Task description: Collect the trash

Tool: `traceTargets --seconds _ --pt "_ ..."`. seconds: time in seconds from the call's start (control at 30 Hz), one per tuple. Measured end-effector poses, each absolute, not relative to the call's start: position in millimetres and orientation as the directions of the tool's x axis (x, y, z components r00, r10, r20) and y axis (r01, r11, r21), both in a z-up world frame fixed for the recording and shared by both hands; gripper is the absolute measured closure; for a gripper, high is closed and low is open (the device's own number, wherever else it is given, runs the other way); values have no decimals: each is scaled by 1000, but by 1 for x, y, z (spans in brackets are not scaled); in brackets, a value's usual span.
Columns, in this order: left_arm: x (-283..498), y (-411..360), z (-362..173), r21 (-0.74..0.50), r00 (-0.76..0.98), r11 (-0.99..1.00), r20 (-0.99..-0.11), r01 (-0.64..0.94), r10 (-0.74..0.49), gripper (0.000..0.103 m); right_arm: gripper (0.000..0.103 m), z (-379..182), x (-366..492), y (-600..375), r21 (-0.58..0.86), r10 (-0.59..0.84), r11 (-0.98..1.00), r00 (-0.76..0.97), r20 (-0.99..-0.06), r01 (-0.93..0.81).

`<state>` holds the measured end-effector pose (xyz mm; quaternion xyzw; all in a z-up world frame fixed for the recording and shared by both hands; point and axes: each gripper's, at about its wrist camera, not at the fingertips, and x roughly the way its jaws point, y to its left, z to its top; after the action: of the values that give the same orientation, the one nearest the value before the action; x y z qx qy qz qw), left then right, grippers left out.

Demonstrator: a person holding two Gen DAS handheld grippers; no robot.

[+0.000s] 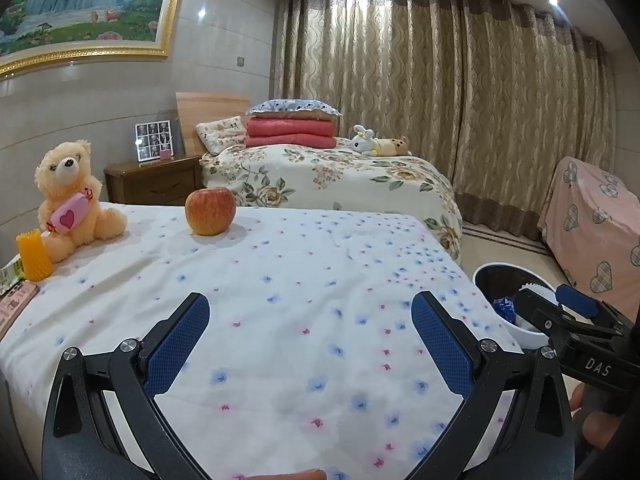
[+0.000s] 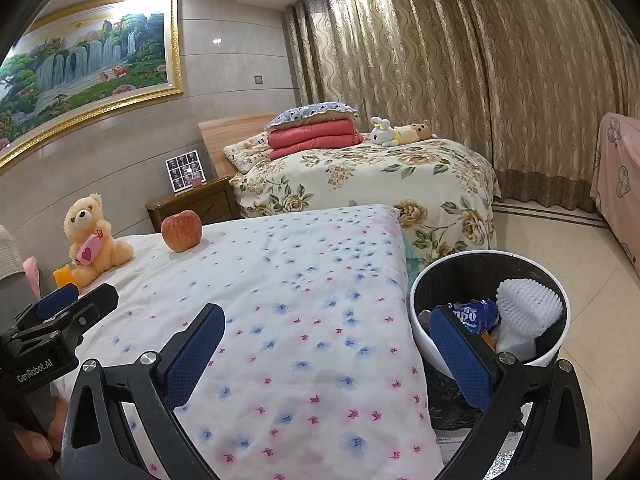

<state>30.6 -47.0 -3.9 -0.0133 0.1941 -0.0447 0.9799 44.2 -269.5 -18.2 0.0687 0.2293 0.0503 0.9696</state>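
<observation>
A white trash bin [image 2: 424,344] with a black liner stands on the floor at the right of the flowered bed [image 2: 300,280]. In it lie a blue wrapper [image 2: 472,314] and a white foam fruit net [image 2: 528,308]. My right gripper [image 2: 328,336] is open and empty, its right finger at the bin's rim. My left gripper [image 1: 310,328] is open and empty over the bed. An orange foam net [image 1: 34,256] and a green-white wrapper [image 1: 10,274] lie at the bed's far left beside the teddy. The bin also shows in the left wrist view [image 1: 524,334].
A teddy bear [image 1: 70,196] and an apple [image 1: 211,210] sit at the bed's far end. A pink booklet [image 1: 14,304] lies at the left edge. Beyond are a nightstand [image 1: 156,180], a second bed [image 1: 332,176], curtains, and pink-covered furniture [image 1: 592,224] at the right.
</observation>
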Motion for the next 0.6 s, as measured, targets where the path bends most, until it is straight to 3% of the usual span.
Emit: traceTargets --seconds 0.6 --pt "30 -47 -4 -43 918 995 -383 93 -102 0 0 -17 44 -271 162 123 985 889 -440 -56"
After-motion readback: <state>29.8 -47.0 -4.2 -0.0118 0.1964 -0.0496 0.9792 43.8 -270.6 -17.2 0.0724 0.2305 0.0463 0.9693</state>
